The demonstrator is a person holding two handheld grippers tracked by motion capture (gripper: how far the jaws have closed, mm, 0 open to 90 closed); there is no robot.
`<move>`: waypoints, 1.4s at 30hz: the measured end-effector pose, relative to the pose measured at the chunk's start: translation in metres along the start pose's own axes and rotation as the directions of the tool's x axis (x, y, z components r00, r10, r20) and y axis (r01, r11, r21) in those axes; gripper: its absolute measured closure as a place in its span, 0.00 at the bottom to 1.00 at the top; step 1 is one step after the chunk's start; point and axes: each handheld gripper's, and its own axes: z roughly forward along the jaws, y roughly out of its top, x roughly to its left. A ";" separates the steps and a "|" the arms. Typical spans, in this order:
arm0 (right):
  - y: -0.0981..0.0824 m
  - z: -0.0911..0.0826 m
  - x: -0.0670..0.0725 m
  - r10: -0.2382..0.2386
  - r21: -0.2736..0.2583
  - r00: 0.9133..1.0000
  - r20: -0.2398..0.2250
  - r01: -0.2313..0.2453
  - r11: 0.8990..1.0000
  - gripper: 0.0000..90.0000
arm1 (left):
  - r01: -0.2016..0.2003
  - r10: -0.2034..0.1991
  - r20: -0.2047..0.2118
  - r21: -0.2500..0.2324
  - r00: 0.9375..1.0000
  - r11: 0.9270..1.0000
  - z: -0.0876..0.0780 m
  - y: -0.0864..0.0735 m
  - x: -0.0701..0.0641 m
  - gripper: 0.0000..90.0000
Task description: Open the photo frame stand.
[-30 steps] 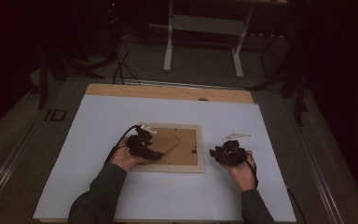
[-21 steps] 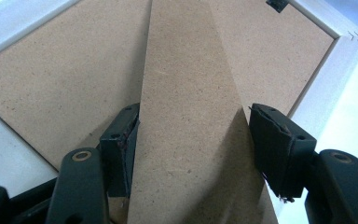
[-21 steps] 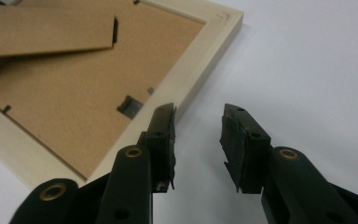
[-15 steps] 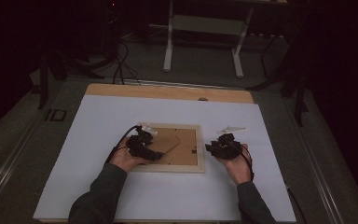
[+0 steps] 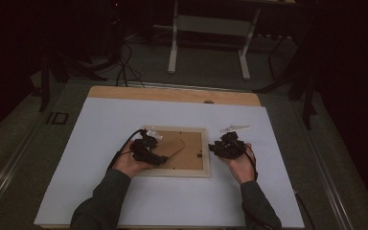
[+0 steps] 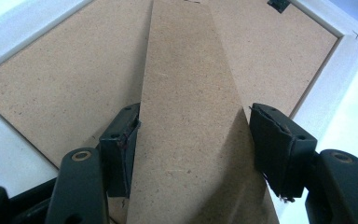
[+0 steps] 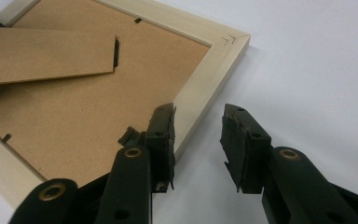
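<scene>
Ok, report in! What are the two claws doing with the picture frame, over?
Left gripper straddles the stand flap, grip unclear. Right gripper open astride the frame edge. Nothing in the way.

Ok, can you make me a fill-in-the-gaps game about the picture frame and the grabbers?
1. The picture frame lies with its ___ side up.
2. The left gripper has its jaws on either side of the frame's brown ___.
3. The right gripper is at the frame's wooden ___.
4. The table has a ___ cover.

Missing words: back; stand; edge; white

white table mat (image 5: 124, 120), small clear item (image 5: 235, 128)
</scene>
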 end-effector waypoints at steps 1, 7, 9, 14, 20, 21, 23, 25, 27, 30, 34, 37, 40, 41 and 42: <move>0.001 0.001 0.000 0.002 0.001 1.000 0.001 -0.002 1.000 0.71 | -0.003 0.003 -0.002 0.000 1.000 1.000 0.000 0.000 0.000 0.43; 0.005 0.003 -0.001 0.011 0.002 1.000 0.001 -0.011 1.000 0.70 | -0.032 0.031 -0.028 -0.017 0.999 0.999 -0.003 0.000 -0.005 0.43; 0.007 0.004 -0.001 0.008 0.003 1.000 0.002 -0.008 1.000 0.70 | -0.037 0.036 -0.033 -0.019 0.999 0.999 -0.003 0.000 -0.006 0.43; 0.011 0.005 -0.002 0.011 0.002 1.000 -0.002 -0.011 1.000 0.69 | -0.043 0.042 -0.042 -0.027 0.998 0.999 -0.004 -0.001 -0.007 0.43; 0.017 0.008 -0.001 0.012 0.006 1.000 0.004 -0.012 1.000 0.69 | -0.047 0.045 -0.054 -0.041 0.998 0.998 -0.004 -0.002 -0.009 0.43; 0.018 0.008 -0.001 0.006 0.013 1.000 0.007 -0.006 1.000 0.69 | -0.051 0.049 -0.057 -0.039 0.997 0.998 -0.004 -0.002 -0.009 0.43; 0.020 0.010 0.000 0.001 0.016 1.000 0.011 -0.001 1.000 0.69 | -0.057 0.054 -0.064 -0.040 0.996 0.998 -0.005 -0.002 -0.010 0.43; 0.022 0.010 0.000 0.001 0.016 1.000 0.012 -0.001 1.000 0.69 | -0.060 0.057 -0.072 -0.047 0.996 0.997 -0.005 -0.003 -0.012 0.43; 0.024 0.011 0.000 -0.001 0.013 1.000 0.013 0.001 1.000 0.69 | -0.070 0.066 -0.079 -0.050 0.995 0.996 -0.006 -0.003 -0.013 0.43; 0.027 0.012 -0.001 0.005 0.013 1.000 0.012 -0.005 1.000 0.68 | -0.079 0.074 -0.089 -0.053 0.993 0.995 -0.007 -0.004 -0.015 0.43; 0.029 0.013 -0.002 0.015 0.018 1.000 0.004 -0.016 1.000 0.68 | -0.087 0.081 -0.100 -0.063 0.992 0.994 -0.008 -0.005 -0.017 0.43; 0.030 0.014 -0.002 0.020 0.019 1.000 -0.001 -0.020 1.000 0.68 | -0.098 0.090 -0.110 -0.070 0.990 0.993 -0.008 -0.006 -0.019 0.43; 0.031 0.016 -0.003 0.027 0.016 1.000 -0.010 -0.027 0.999 0.68 | -0.107 0.098 -0.121 -0.075 0.988 0.991 -0.009 -0.006 -0.021 0.43; 0.032 0.016 -0.002 0.032 0.017 0.999 -0.009 -0.032 0.999 0.68 | -0.110 0.100 -0.124 -0.076 0.987 0.991 -0.009 -0.006 -0.021 0.43; 0.033 0.017 -0.002 0.033 0.016 0.999 -0.010 -0.033 0.999 0.68 | -0.114 0.104 -0.128 -0.075 0.986 0.991 -0.010 -0.006 -0.022 0.43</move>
